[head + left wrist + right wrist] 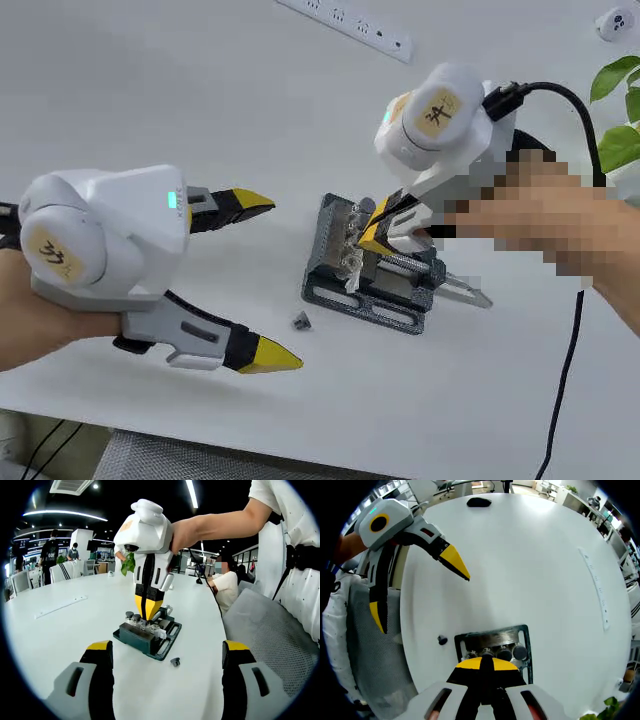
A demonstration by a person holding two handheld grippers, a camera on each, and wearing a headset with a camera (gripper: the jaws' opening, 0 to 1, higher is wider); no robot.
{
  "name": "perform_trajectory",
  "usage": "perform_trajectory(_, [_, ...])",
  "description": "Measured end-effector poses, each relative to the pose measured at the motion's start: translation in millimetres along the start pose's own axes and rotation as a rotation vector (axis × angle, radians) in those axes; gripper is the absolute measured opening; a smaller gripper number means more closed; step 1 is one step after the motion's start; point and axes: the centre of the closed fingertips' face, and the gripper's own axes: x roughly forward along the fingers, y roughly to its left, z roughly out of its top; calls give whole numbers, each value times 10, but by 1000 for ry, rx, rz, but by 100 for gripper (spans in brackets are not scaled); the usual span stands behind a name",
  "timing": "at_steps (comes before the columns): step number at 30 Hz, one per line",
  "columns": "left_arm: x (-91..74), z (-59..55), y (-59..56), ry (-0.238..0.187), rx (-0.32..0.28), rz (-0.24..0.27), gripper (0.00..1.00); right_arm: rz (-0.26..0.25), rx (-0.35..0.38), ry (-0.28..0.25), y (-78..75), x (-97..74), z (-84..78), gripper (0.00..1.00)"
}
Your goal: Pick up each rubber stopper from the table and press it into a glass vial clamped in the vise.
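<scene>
Right gripper (368,242) fingers clenched over clear glass vials (352,260) in dark grey metal vise (335,290); left gripper (286,283) fingers released; small grey rubber stopper (301,320) seen beside vise.

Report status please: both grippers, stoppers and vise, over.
Left gripper open, above table beside vise. Right gripper shut, tips down at vials in vise. One loose stopper on table near vise, nothing blocking it.

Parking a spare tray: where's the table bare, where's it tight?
Bare: white table between white power strip and dark grey vise; also the near edge below the vise. Tight: at the vise, right gripper over it, small dark rubber stopper beside it.
</scene>
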Motion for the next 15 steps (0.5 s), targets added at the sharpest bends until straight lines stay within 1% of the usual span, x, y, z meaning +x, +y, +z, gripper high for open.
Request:
perform_trajectory(4, [-5, -4, 1, 0, -1, 3, 89, -5, -5, 9, -6, 2, -3, 0])
perform_trajectory(9, [-6, -14, -5, -1, -4, 3, 89, 0, 2, 13, -3, 5, -2, 0])
perform_trajectory(12, [-2, -15, -8, -1, -5, 3, 89, -2, -6, 13, -11, 22, 26, 0])
perform_trajectory(15, [-3, -14, -7, 0, -4, 2, 89, 3, -7, 25, -7, 18, 11, 0])
